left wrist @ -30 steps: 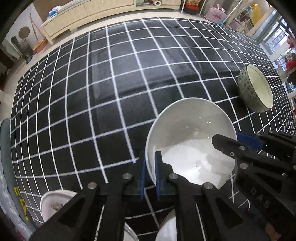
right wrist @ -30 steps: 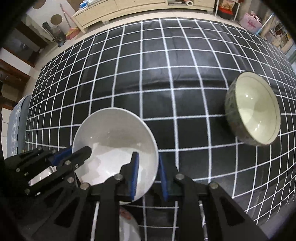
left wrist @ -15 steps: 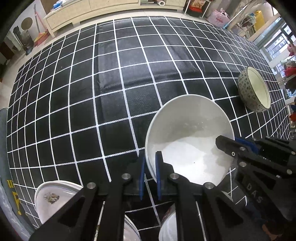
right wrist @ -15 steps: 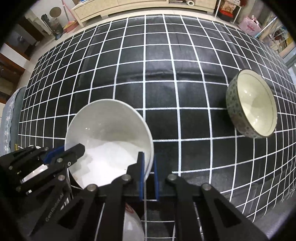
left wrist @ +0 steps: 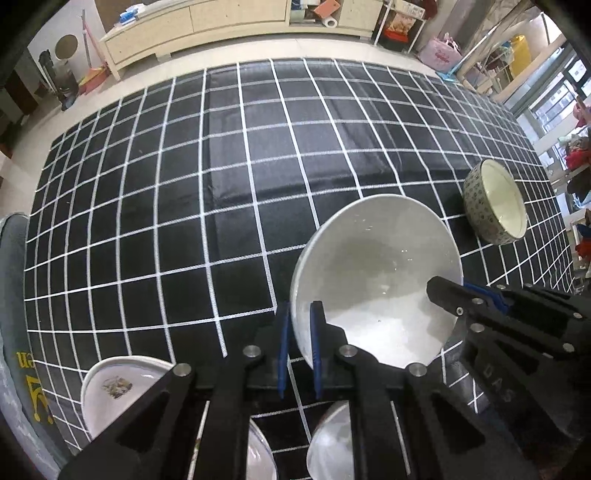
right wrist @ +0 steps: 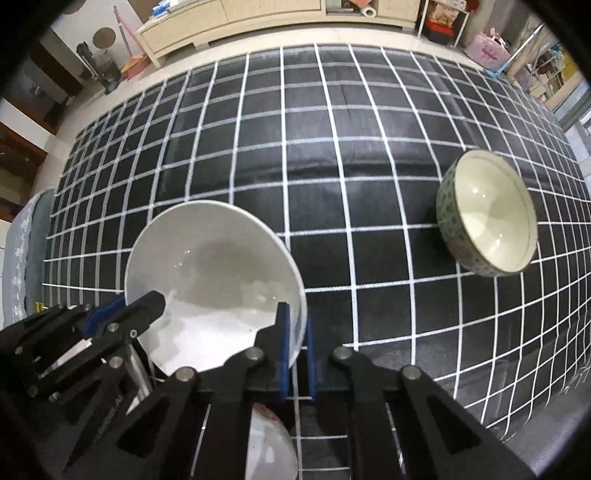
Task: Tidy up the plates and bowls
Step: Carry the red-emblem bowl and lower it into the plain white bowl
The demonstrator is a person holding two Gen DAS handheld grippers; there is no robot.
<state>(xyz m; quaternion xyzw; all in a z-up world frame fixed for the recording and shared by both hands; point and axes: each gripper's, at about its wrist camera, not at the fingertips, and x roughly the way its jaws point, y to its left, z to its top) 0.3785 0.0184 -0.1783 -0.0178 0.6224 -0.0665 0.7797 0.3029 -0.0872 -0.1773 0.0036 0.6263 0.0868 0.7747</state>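
Observation:
A large white bowl (left wrist: 373,273) is held above the black checked tablecloth (left wrist: 184,206) by both grippers. My left gripper (left wrist: 300,350) is shut on the bowl's left rim. My right gripper (right wrist: 295,354) is shut on its right rim; the bowl (right wrist: 210,273) sits at the left in the right wrist view. A patterned bowl with a cream inside (right wrist: 487,214) stands on the cloth to the right, also seen in the left wrist view (left wrist: 495,203). A white plate with a small motif (left wrist: 118,391) lies at the near left.
Another white dish (left wrist: 328,443) lies below the held bowl near the table's front edge, also in the right wrist view (right wrist: 269,443). A grey chair edge (left wrist: 11,295) is at the left. Cabinets (left wrist: 192,22) and clutter stand beyond the table.
Both grippers have lifted the white bowl higher off the cloth. The right gripper closed on the rim. The plate at the near left has come further into view.

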